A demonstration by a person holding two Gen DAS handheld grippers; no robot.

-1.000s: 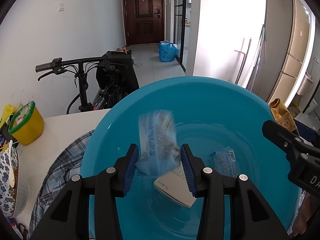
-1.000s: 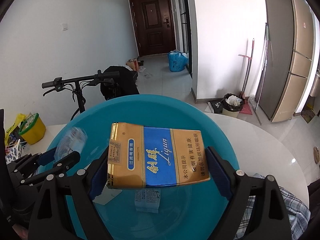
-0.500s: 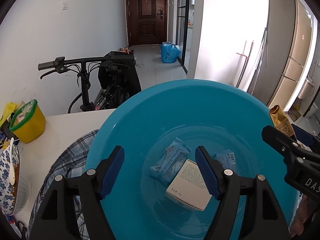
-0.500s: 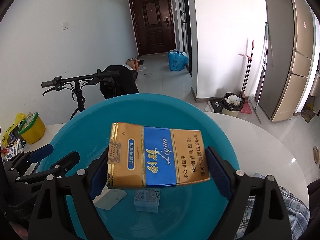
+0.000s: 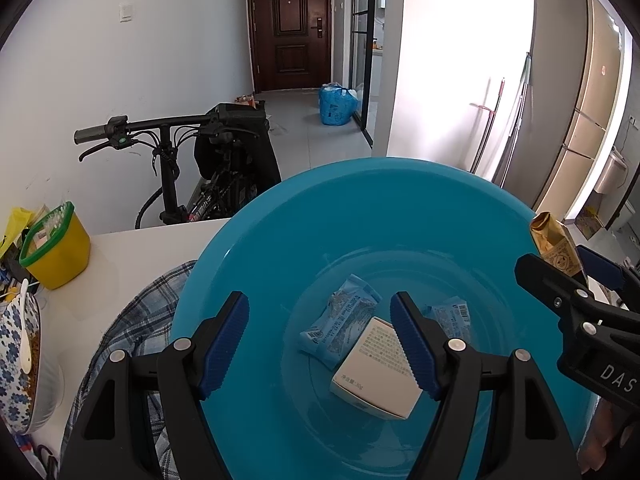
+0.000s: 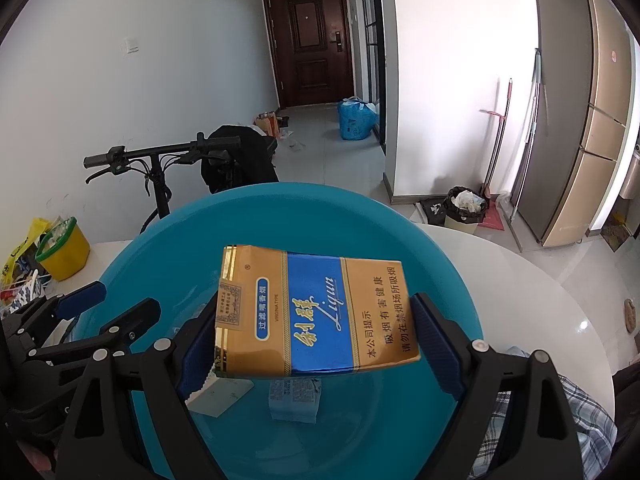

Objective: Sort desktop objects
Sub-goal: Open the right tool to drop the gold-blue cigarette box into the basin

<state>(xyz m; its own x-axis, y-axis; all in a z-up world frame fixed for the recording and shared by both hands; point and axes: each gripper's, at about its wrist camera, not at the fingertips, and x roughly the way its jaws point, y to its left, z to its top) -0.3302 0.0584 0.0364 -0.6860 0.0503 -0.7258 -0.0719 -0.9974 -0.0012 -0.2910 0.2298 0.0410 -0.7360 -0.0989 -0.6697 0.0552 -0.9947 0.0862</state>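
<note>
A round turquoise plastic basin [image 5: 280, 240] sits on a white tabletop [image 5: 132, 248], and everything else lies in or around it. The left gripper [image 5: 320, 344] hangs over the near side of the basin with its blue-padded jaws standing apart and nothing between them; those jaws have just been opening. Below it, on the basin floor, lies a light-blue snack packet [image 5: 340, 320], with a small white carton [image 5: 376, 368] resting partly over its near end. A second light-blue packet [image 5: 452, 316] lies just right of the carton, also on the basin floor.

The right gripper [image 6: 316, 336] is held above the middle of the basin, its jaws clamped on the two short ends of a gold-and-blue cigarette pack [image 6: 316, 312], which hangs flat in the air, clear of the basin floor.

A blue-and-white checked cloth [image 5: 132, 320] lies under the basin's left edge. Further left of the basin stands a yellow tub with a green rim [image 5: 56, 248]. Beyond the basin's far rim, past the table edge, a black bicycle [image 5: 200, 160] leans by the wall.
</note>
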